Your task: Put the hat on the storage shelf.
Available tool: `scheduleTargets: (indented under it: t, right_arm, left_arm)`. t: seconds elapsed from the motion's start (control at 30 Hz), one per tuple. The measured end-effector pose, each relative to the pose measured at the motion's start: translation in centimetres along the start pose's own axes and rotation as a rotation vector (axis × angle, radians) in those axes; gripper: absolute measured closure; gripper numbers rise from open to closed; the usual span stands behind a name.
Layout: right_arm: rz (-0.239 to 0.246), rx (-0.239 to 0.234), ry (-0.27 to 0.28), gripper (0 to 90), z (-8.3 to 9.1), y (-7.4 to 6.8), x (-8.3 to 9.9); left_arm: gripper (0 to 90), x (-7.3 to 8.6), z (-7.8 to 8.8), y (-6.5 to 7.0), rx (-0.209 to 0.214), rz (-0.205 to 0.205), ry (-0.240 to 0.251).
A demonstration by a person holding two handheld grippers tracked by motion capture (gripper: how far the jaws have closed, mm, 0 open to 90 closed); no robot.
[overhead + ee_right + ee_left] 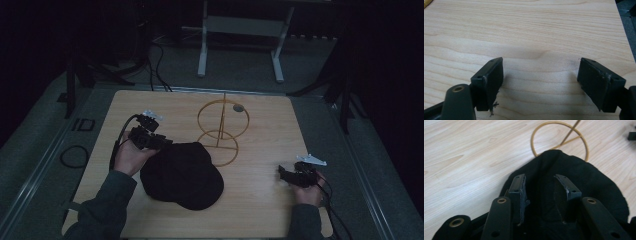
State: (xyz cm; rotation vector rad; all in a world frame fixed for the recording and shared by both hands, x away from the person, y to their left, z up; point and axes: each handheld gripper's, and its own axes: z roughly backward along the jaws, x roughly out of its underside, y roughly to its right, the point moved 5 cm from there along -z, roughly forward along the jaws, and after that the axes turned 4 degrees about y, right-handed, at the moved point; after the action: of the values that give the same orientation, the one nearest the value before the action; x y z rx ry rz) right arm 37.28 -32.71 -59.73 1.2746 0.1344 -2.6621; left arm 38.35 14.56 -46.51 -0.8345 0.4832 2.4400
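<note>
Dim room, wooden counter (pixel 260 165): black cap (pixel 182 175) lies at six o'clock of the wire stand (pixel 222 131), unhung. Left hand-held gripper (pixel 545 192) straddles its fabric, jaws parted; right hand-held gripper (pixel 552 83) gapes, idle.

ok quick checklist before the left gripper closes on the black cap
1. Left gripper jaws apart: ok.
2. Black cap fabric between the jaws: ok in the left gripper view, though how much is caught, cannot tell.
3. Cap free of the wire stand: not ok, its edge overlaps the base ring.
4. Right gripper open, away from the cap: ok.
5. Bare table under the right gripper: ok.
</note>
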Motion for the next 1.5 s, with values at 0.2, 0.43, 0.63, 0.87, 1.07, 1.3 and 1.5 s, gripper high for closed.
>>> scheduleTargets:
  t: [0.2, 0.43, 0.63, 0.87, 1.07, 1.3, 1.5]
  right_arm:
    - [0.001, -0.001, 0.000, 20.9, 0.0, 0.0, 0.0]
    - [0.002, -0.001, -0.002, 20.9, -0.1, 0.0, -0.1]
    - [0.002, -0.001, -0.001, 20.8, -0.1, 0.1, -0.1]
    - [0.000, -0.001, -0.001, 20.8, -0.1, 0.0, -0.1]
    - [0.001, -0.001, 0.000, 20.8, -0.1, 0.0, -0.1]
    - [-0.001, -0.002, -0.001, 20.8, -0.1, 0.0, -0.1]
    - [0.000, -0.002, -0.001, 20.8, -0.1, 0.0, -0.1]
  left_arm:
    - [62.6, 0.1, -0.6, 1.0, 0.020, -0.004, -0.019]
    - [61.9, 0.1, -1.1, 2.5, 0.038, -0.025, -0.035]
    - [61.2, -0.1, -1.4, 4.0, 0.053, -0.051, -0.046]
    - [57.3, -0.5, -1.8, 5.9, 0.070, -0.073, -0.049]
    - [55.4, -0.3, -2.5, 6.9, 0.084, -0.083, -0.067]
    - [53.8, 0.2, -3.5, 7.8, 0.093, -0.097, -0.097]
    - [52.4, 0.6, -4.1, 8.7, 0.109, -0.119, -0.123]
